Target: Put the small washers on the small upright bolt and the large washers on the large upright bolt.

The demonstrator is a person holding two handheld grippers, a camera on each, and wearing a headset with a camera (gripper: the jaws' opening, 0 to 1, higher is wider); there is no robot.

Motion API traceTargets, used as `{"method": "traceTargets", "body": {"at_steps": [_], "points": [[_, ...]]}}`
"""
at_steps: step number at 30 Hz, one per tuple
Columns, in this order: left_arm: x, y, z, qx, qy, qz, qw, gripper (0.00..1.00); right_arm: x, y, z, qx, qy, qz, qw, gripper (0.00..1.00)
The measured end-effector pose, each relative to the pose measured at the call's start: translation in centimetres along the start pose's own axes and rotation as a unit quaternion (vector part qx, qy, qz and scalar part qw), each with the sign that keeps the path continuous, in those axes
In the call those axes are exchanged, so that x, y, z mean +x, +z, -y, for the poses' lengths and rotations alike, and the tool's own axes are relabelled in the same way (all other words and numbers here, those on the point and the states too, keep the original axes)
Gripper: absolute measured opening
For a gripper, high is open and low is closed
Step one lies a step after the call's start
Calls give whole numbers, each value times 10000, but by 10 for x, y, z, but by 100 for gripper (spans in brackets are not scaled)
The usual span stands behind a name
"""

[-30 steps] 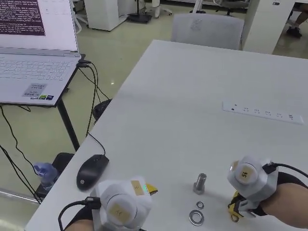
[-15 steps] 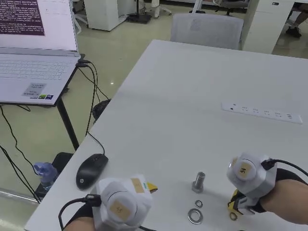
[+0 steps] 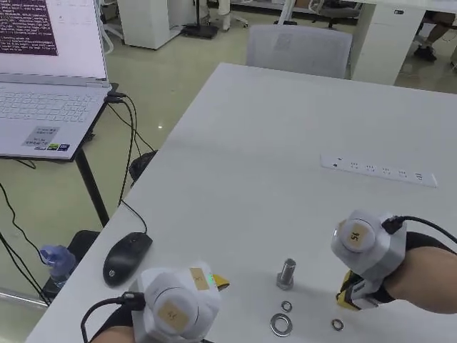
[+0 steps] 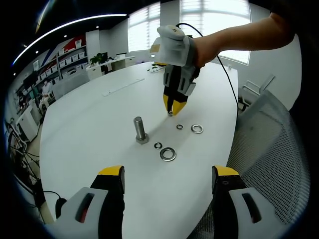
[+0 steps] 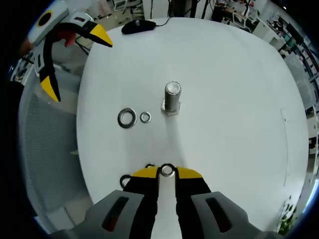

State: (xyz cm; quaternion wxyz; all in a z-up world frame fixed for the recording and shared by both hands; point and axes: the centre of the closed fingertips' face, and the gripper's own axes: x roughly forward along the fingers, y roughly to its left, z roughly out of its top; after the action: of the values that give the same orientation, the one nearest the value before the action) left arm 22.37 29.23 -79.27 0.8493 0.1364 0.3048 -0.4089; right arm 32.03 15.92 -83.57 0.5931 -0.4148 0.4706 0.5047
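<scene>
near the bolt, right hand-held gripper pinches a washer; left hand-held gripper spread.

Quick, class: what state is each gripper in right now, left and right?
Left gripper: open, holding nothing.
Right gripper: closed on a small silver metal washer.

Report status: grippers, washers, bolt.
Left gripper open, empty. Right gripper shut on washer. Bolt upright, bare; loose washers beside it. Nothing blocking bolt.
</scene>
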Motion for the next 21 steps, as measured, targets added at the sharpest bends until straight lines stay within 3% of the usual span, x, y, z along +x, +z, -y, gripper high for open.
{"method": "traceTargets", "body": {"at_steps": [11, 21], "points": [[2, 5, -1, 34, -28, 40, 10000, 69, -18, -3, 7, -30, 34, -92, 9999, 12], [3, 5, -2, 58, -32, 26, 10000, 70, -32, -21, 15, -8, 16, -293, 9996, 12]]}}
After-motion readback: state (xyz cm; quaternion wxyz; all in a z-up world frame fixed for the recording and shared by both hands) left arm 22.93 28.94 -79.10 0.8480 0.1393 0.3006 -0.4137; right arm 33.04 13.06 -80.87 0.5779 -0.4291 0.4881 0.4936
